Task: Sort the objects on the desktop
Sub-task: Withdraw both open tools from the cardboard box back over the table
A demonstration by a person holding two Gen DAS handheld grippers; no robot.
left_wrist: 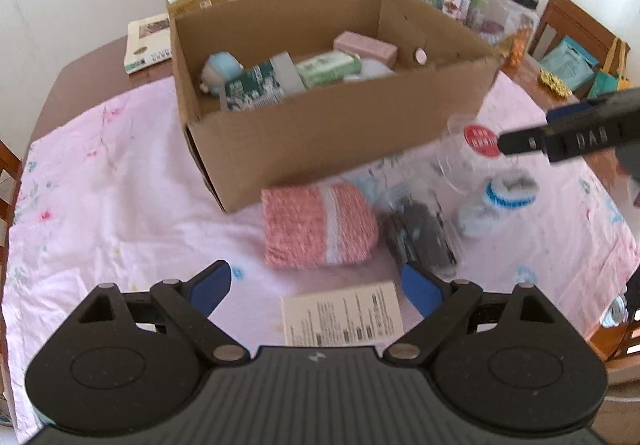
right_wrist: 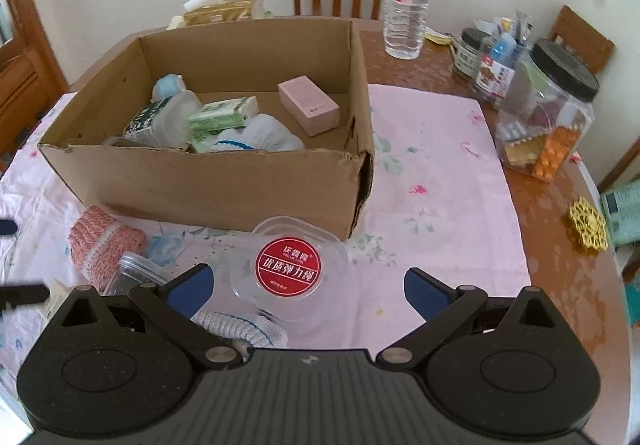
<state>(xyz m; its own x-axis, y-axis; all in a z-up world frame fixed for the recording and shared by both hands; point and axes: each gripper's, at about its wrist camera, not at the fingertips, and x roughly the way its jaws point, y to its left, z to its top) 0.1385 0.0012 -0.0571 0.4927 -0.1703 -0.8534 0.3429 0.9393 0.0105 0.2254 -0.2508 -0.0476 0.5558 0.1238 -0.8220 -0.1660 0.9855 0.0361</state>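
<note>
The cardboard box stands in the middle of the pink cloth, its top open, with a pink carton, a green packet and other small things already inside. To the right of the box the cloth is bare up to its edge, where the brown table begins. In front of the box the room is narrow: a knitted pink piece, a clear jar with dark contents, a white and blue sock and a round clear container with red label lie close together.

The left gripper has its jaws wide apart and holds nothing; a printed card lies on the cloth between its fingers. The right gripper is also spread wide, empty, with the red-label container between its fingers, not pressed.
</note>
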